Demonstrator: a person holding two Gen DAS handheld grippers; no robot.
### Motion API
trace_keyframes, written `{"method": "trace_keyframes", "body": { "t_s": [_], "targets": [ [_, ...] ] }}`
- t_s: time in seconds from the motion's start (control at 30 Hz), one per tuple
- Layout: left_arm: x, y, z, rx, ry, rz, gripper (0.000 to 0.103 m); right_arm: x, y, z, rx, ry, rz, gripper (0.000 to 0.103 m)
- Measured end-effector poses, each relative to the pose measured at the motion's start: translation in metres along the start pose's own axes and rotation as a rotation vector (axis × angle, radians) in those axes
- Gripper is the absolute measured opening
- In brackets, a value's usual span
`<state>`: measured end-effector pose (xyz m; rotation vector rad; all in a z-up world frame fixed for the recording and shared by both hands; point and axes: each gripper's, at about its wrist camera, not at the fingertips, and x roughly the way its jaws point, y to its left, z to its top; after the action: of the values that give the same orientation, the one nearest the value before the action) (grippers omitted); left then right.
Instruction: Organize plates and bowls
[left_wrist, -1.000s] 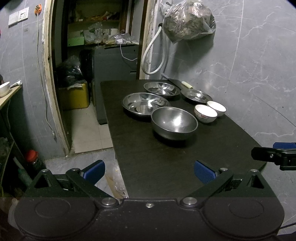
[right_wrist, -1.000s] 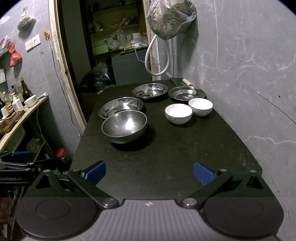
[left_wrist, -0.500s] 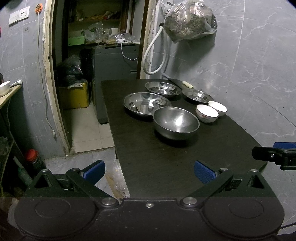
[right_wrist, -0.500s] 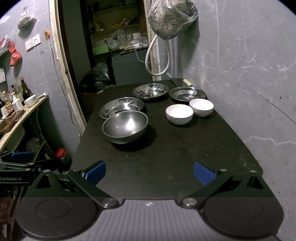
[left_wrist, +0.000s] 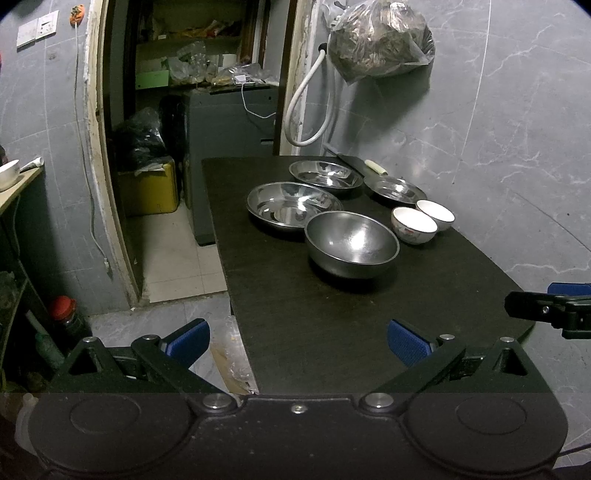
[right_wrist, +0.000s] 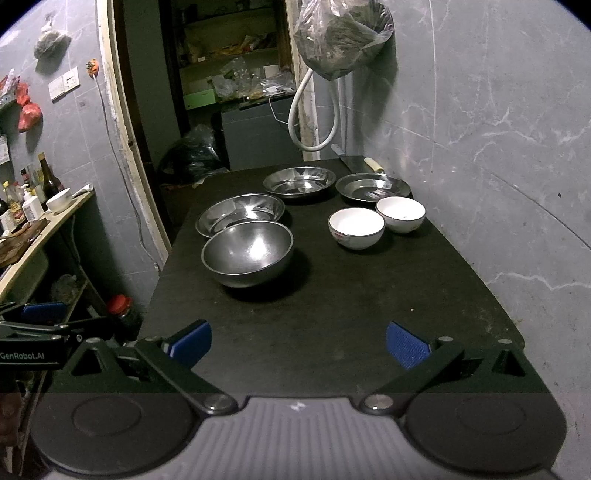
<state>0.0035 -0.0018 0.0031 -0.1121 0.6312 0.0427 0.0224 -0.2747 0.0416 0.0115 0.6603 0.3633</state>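
Bowls and plates sit together on the far half of the dark worktop (right_wrist: 332, 314). Nearest is a deep steel bowl (right_wrist: 247, 253), and just behind it, at its far-left rim, a wide shallow steel plate (right_wrist: 240, 214). Two more steel plates stand at the back — one in the middle (right_wrist: 299, 181), one nearer the wall (right_wrist: 373, 187). Two white bowls (right_wrist: 356, 227) (right_wrist: 400, 213) sit side by side between the deep bowl and the grey wall, close together; I cannot tell whether they touch. A knife with a pale handle (right_wrist: 371, 164) lies at the back edge.

Left tongs (left_wrist: 297, 338) are spread wide, holding nothing, low over the worktop's near left edge. Right tongs (right_wrist: 297, 338) are likewise wide apart and empty — well short of the dishes.
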Motion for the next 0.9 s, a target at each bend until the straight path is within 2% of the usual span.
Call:
{"method": "trace_keyframes", "body": {
  "t_s": [0.47, 0.7, 0.9],
  "targets": [
    [0.017, 0.007, -0.005, -0.019, 0.048, 0.008, 0.102, 0.013, -0.005, 0.001, 0.009, 0.030, 0.003, 0.103],
    [0.039, 0.015, 0.010, -0.087, 0.084, 0.049, 0.102, 0.029, -0.013, 0.010, 0.000, 0.038, 0.013, 0.103],
    [0.070, 0.018, 0.035, -0.121, 0.100, 0.089, 0.102, 0.061, -0.032, 0.034, 0.003, 0.050, 0.051, 0.103]
  ]
}}
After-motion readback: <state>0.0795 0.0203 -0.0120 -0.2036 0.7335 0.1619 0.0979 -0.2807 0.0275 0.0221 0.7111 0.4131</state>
